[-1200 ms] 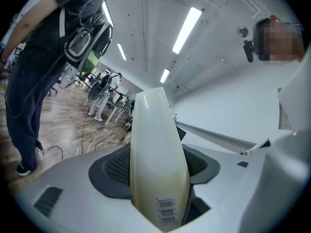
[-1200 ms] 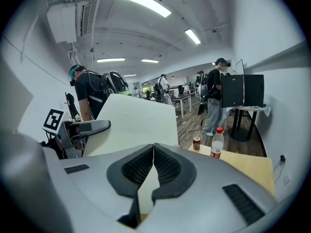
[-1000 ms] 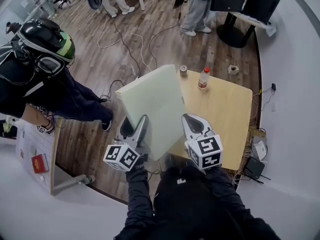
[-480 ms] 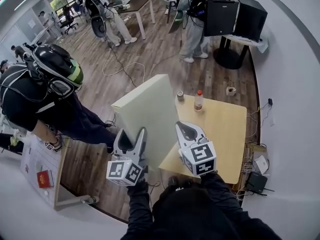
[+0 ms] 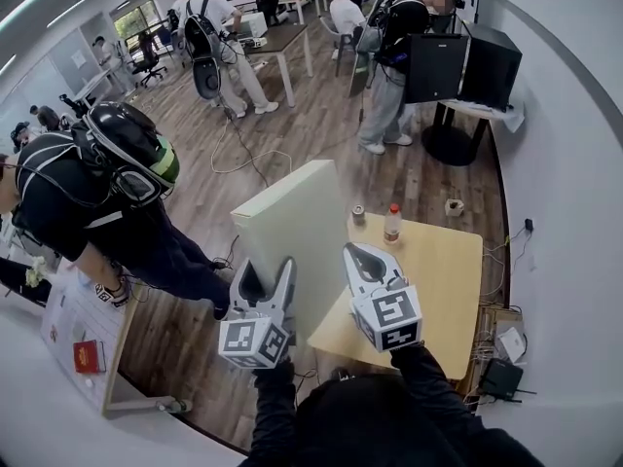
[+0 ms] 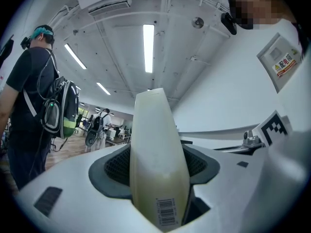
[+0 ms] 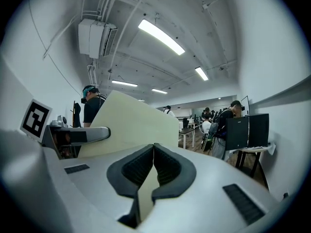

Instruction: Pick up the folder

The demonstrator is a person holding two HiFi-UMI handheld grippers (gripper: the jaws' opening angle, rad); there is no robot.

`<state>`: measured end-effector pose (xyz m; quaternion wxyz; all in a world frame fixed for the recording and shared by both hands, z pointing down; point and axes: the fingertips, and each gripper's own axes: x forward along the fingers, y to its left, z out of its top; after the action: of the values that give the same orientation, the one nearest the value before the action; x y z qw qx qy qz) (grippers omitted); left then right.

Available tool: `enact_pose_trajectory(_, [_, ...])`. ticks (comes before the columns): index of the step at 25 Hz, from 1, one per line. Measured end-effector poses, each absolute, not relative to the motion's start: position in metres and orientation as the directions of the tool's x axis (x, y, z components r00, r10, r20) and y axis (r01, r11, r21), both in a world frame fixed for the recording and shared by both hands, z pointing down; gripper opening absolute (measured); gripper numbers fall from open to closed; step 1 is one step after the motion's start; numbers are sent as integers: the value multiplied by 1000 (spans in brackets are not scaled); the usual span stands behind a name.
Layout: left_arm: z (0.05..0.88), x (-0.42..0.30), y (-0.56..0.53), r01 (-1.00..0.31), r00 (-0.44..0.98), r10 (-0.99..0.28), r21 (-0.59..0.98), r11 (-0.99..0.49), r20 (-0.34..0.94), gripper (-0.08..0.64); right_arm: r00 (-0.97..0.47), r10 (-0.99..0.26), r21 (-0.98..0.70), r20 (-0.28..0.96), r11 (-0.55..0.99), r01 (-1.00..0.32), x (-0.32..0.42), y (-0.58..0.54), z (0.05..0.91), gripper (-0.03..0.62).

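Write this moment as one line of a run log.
left gripper: shut on folder | right gripper: shut on folder | folder: on edge, off table

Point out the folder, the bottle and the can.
folder [image 5: 292,227]: head view, middle of its pale cover.
bottle [image 5: 391,228]: head view, body below the red cap.
can [image 5: 358,214]: head view, its top.

The folder [image 5: 292,230] stands upright above the left edge of the table [image 5: 443,280]. The left gripper [image 5: 265,278] sits at the folder's near edge, just left of the table. The right gripper [image 5: 358,259] is over the table's near left corner. A can [image 5: 358,215] and a bottle [image 5: 392,224] stand side by side at the table's far left corner, the can on the left. A person [image 5: 107,188] is well left of the table.
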<state>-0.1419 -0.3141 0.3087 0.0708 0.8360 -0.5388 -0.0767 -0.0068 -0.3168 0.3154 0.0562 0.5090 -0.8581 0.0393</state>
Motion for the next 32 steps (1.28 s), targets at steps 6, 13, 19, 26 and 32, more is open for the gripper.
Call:
enact_pose_trajectory(6, [299,-143,-318,-906,387,-920,158,-392,-60,324,-471,-877,3,100,473,-881,-10,-324,305,25])
enact_pose_trajectory(13, [300,-150,-319,-909,377,-924,166,-382,-61,324,-473,-877,10,85,476,-879,-17,-328,301,25])
enact_pose_trajectory(19, [297,-162,-322,-914,364,-930,169,-368,-59,324,-490,-867,17,91,494,-870,-31,-332,301,25])
enact_pose_trajectory(26, [298,-165,-327,-918,356,-933,167,-360,-52,324,-499,-861,14,97,503,-864,-35,-338,304,24])
enact_pose_trajectory(32, [301,-171,-329,-918,356,-934,171,-358,-43,324,-500,-859,22,108,505,-863,-40,-340,307,25])
